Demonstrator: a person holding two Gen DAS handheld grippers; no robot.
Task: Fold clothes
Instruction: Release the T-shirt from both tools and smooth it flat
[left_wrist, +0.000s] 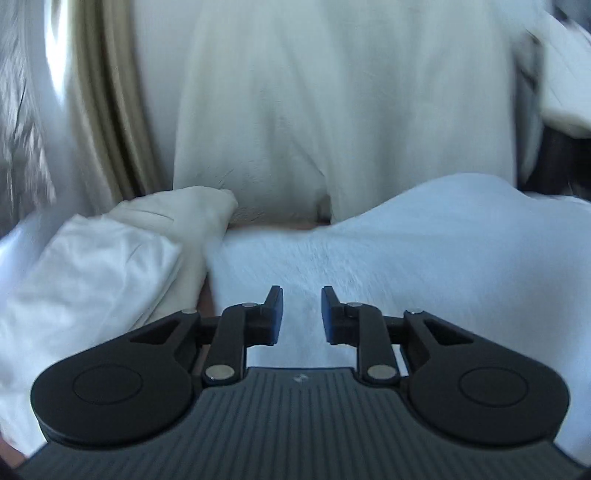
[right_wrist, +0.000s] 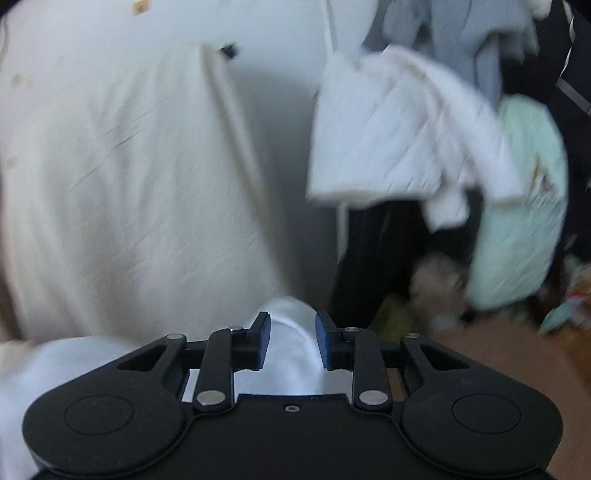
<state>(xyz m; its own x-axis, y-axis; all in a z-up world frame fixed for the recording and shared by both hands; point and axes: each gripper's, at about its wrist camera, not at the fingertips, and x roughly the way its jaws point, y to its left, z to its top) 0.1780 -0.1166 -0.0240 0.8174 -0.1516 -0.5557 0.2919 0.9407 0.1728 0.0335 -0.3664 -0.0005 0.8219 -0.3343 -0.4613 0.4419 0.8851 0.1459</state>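
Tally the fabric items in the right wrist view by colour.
White: 2, the quilted white jacket hanging at right and the white garment lying between the open right tongs.
Cream: 1, the cream sheet at left.
Mint green: 1, the mint green cloth.
Total: 4

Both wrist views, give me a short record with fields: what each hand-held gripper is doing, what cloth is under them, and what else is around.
left hand-held gripper: jaws apart, nothing between them, over a white garment
right hand-held gripper: jaws apart, a ridge of white cloth in the gap; contact unclear
left of the left hand-held gripper: folded white cloth
background, right view: white quilted jacket, mint green item
image quality: motion blur in both views
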